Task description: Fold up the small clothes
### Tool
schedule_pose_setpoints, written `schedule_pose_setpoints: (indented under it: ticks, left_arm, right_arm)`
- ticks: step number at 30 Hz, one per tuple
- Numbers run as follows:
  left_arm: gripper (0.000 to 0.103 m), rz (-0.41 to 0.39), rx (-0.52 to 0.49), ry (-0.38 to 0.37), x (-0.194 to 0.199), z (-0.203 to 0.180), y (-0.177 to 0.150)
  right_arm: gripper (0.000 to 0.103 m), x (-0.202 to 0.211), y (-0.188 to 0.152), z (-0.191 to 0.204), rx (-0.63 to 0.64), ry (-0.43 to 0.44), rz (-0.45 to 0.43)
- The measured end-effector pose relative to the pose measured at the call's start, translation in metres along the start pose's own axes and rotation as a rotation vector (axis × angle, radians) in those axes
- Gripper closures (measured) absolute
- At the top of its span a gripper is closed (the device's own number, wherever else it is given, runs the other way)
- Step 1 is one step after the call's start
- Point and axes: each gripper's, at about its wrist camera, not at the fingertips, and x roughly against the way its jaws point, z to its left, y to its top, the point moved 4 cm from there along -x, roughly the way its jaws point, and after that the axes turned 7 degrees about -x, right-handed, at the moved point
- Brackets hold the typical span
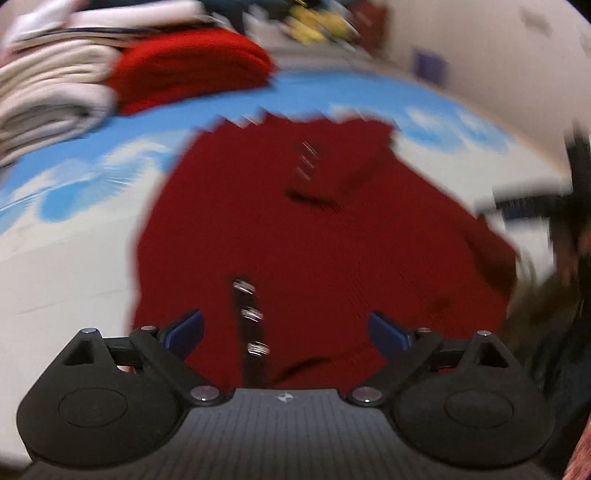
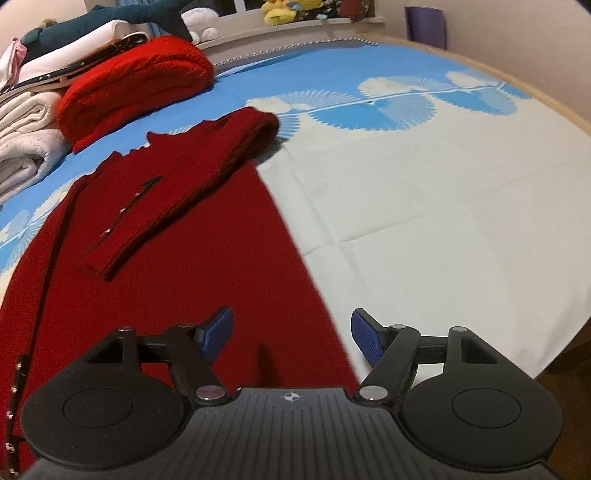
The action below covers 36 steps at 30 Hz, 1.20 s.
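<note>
A dark red knit cardigan lies spread on the blue and white cloth, with one sleeve folded across its front and a dark placket with metal snaps. It fills the middle of the blurred left wrist view. My left gripper is open and empty just above the cardigan's near edge by the snaps. My right gripper is open and empty over the cardigan's right edge, its left finger above the knit and its right finger above the white cloth.
A folded bright red sweater and a stack of white and cream folded clothes sit at the far left. Plush toys line a ledge behind. The cloth-covered table's right rim curves round.
</note>
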Motion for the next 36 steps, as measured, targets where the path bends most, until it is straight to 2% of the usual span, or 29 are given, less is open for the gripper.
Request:
schedule_pose_setpoints:
  ticks: [1, 2, 3, 4, 5, 6, 8, 10, 13, 14, 15, 16, 17, 18, 21, 22, 24, 26, 27, 28, 29, 30, 31, 33, 36]
  left_arm:
    - [0.037, 0.036, -0.017, 0.032, -0.019, 0.000, -0.002]
    - [0.055, 0.091, 0.015, 0.064, -0.035, 0.006, -0.007]
    - [0.074, 0.143, 0.081, 0.054, -0.051, 0.016, -0.009]
    - [0.074, 0.173, 0.180, 0.020, -0.063, 0.029, -0.011]
    - [0.074, 0.164, 0.233, 0.003, -0.068, 0.038, -0.012]
    - [0.074, 0.157, 0.235, 0.003, -0.070, 0.043, -0.011]
    - [0.072, 0.173, 0.185, 0.008, -0.073, 0.040, -0.010]
    - [0.049, 0.180, 0.132, -0.023, -0.073, 0.031, -0.008]
    - [0.046, 0.201, 0.021, -0.007, -0.077, 0.021, -0.006]
    - [0.051, 0.208, 0.001, 0.002, -0.079, 0.022, -0.004]
    - [0.077, 0.220, -0.010, 0.020, -0.081, 0.026, -0.002]
    - [0.095, 0.236, -0.022, 0.050, -0.082, 0.033, 0.002]
    - [0.096, 0.242, -0.010, 0.022, -0.079, 0.043, 0.007]
    - [0.097, 0.242, -0.002, 0.029, -0.073, 0.057, 0.014]
    - [0.097, 0.158, -0.101, 0.220, -0.042, 0.112, 0.046]
    - [0.097, 0.122, -0.086, 0.298, -0.028, 0.148, 0.063]
    - [0.097, 0.082, 0.015, 0.489, -0.009, 0.229, 0.094]
    - [0.096, 0.053, 0.150, 0.795, 0.006, 0.322, 0.117]
    - [0.089, 0.071, 0.224, 0.951, 0.011, 0.358, 0.120]
    - [0.062, 0.105, 0.307, 1.058, 0.016, 0.389, 0.118]
    - [0.047, 0.123, 0.371, 1.082, 0.020, 0.405, 0.114]
    - [0.020, 0.112, 0.430, 1.069, 0.022, 0.411, 0.109]
    - [0.005, 0.067, 0.488, 1.032, 0.023, 0.407, 0.102]
    - [0.001, 0.020, 0.540, 0.935, 0.015, 0.387, 0.083]
    - [0.001, 0.082, 0.541, 0.696, -0.020, 0.330, 0.050]
  right_arm:
    - [0.031, 0.000, -0.001, 0.006, 0.008, 0.010, 0.001]
    - [0.031, 0.001, 0.001, 0.010, 0.014, 0.017, -0.002]
    - [0.031, 0.003, 0.001, 0.011, 0.022, 0.026, -0.006]
    - [0.031, 0.005, -0.001, 0.013, 0.030, 0.032, -0.011]
    - [0.031, 0.004, -0.002, 0.020, 0.035, 0.035, -0.014]
    - [0.031, 0.005, -0.001, 0.023, 0.044, 0.041, -0.014]
    - [0.031, 0.004, 0.000, 0.028, 0.056, 0.048, -0.010]
    - [0.031, 0.001, 0.002, 0.033, 0.060, 0.044, -0.003]
    - [0.031, -0.003, 0.004, 0.039, 0.056, 0.043, 0.004]
    - [0.031, -0.004, 0.004, 0.042, 0.055, 0.043, 0.007]
    - [0.031, -0.005, 0.004, 0.046, 0.058, 0.042, 0.009]
    - [0.031, -0.004, 0.004, 0.050, 0.063, 0.046, 0.008]
    - [0.031, -0.003, 0.004, 0.056, 0.075, 0.056, 0.004]
    - [0.031, -0.003, 0.003, 0.062, 0.086, 0.062, 0.000]
    - [0.031, -0.002, 0.004, 0.078, 0.114, 0.079, -0.014]
    - [0.031, -0.002, 0.004, 0.083, 0.117, 0.085, -0.015]
    - [0.031, -0.005, 0.005, 0.091, 0.121, 0.096, -0.009]
    - [0.031, -0.008, 0.005, 0.098, 0.129, 0.102, -0.001]
    - [0.031, -0.010, 0.005, 0.101, 0.135, 0.101, 0.003]
    - [0.031, -0.011, 0.005, 0.103, 0.139, 0.098, 0.004]
    - [0.031, -0.013, 0.005, 0.104, 0.141, 0.095, 0.007]
    - [0.031, -0.014, 0.006, 0.105, 0.140, 0.094, 0.009]
    - [0.031, -0.014, 0.006, 0.107, 0.136, 0.095, 0.010]
    - [0.031, -0.016, 0.005, 0.108, 0.129, 0.096, 0.016]
    - [0.031, -0.020, 0.006, 0.105, 0.119, 0.087, 0.029]
